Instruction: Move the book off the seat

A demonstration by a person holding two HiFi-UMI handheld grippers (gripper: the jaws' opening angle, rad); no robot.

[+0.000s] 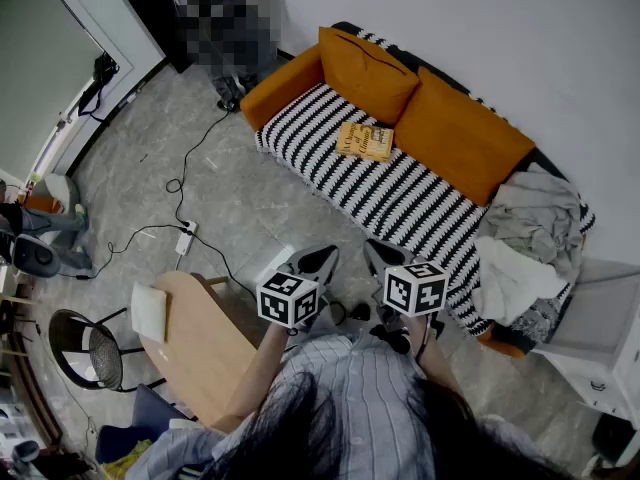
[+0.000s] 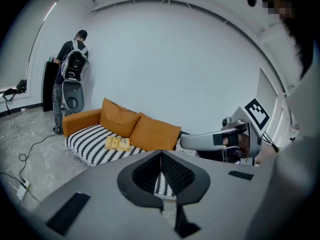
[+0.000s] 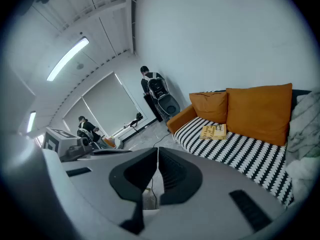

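On the black-and-white striped seat of the long sofa (image 1: 400, 193) lies a flat yellow book (image 1: 365, 140) with dark letters on its cover. It rests toward the end of the seat that has the orange arm, just in front of the spot where two big orange cushions (image 1: 455, 133) meet. The same book shows in the left gripper view (image 2: 118, 143) and in the right gripper view (image 3: 214, 131), flat on the stripes.

Nothing touches the book. Both grippers are well apart from it, held side by side close to the person's body and pointing toward the sofa and a bit down. The left gripper (image 1: 318, 260) has its two black jaws pressed together with nothing between them (image 2: 161, 164). The right gripper (image 1: 380, 253) is closed too, and its jaws are empty (image 3: 156, 171).

A pile of grey and white cloth (image 1: 525, 238) sits at the far right end of the sofa. A black cable (image 1: 190, 183) snakes over the grey floor to a white plug box (image 1: 186, 238). A round wooden table (image 1: 200, 348) stands by the person's left side, with a small white block (image 1: 150, 311) on it. Another person (image 2: 72, 79) stands by the wall past the sofa's orange arm.
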